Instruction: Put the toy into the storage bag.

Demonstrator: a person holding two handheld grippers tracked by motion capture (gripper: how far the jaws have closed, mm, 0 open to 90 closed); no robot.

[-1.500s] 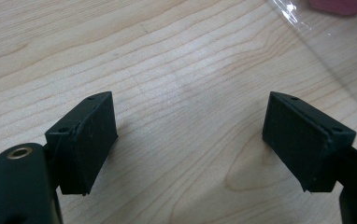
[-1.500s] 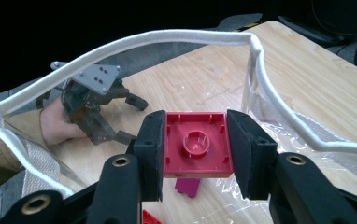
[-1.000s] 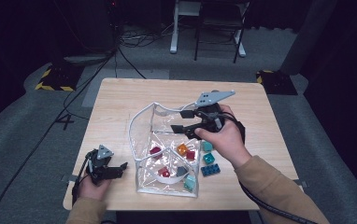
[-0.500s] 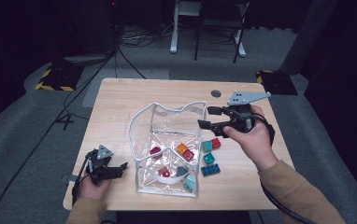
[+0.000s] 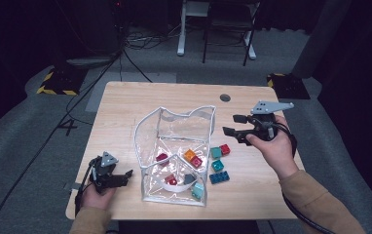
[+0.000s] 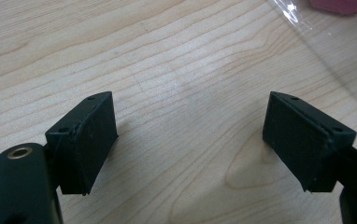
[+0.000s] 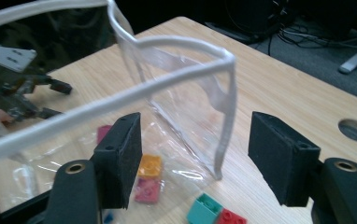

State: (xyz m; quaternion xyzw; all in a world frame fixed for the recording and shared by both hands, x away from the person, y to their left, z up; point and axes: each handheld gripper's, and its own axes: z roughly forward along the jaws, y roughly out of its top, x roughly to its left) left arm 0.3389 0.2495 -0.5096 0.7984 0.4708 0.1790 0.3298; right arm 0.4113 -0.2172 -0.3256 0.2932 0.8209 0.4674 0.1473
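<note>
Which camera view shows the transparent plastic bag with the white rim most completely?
The high view: the whole transparent plastic bag with the white rim stands open on the wooden table, bricks inside. The right gripper view shows its rim and one wall up close. The left gripper view catches just a clear corner.

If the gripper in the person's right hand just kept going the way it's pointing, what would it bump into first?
Most likely the clear plastic bag: the right gripper has open jaws aimed at the bag's white-edged corner, with nothing between them. Depth is hard to judge, so it might clip the rim rather than the wall.
</note>
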